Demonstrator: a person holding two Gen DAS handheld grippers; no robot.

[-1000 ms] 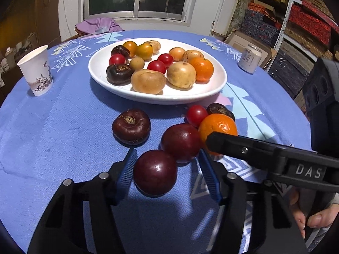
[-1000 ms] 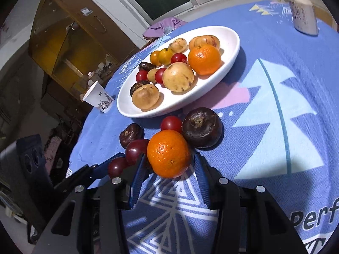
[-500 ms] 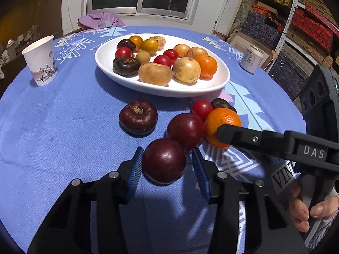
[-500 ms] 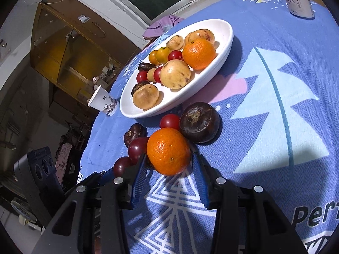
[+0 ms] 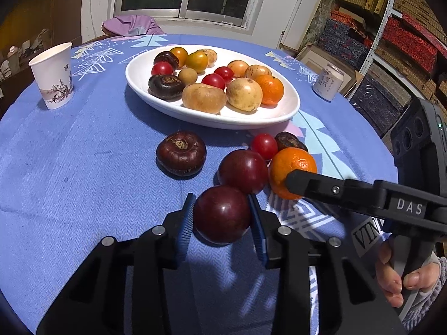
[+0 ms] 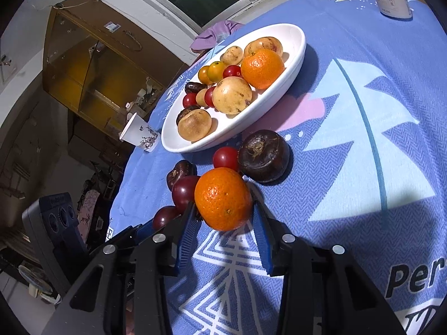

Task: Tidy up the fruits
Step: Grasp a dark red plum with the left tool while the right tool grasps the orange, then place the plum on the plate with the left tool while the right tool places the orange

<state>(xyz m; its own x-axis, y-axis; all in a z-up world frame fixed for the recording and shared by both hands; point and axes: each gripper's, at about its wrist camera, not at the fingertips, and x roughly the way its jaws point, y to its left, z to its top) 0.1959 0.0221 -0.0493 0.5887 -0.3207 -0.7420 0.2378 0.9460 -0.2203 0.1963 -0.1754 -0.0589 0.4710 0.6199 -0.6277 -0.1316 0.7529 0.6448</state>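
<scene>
The left gripper pinches a dark plum; the right gripper clamps an orange, near the plate.

home dining rm w/ stockroom feel: round table, wood cabinet, boxed-goods shelves.

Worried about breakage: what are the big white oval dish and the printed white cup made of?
The white oval dish looks like glazed ceramic, though possibly melamine: smooth, glossy, thick-rimmed. The printed white cup looks like matte paper, with a thin rolled lip and tapered wall.
</scene>
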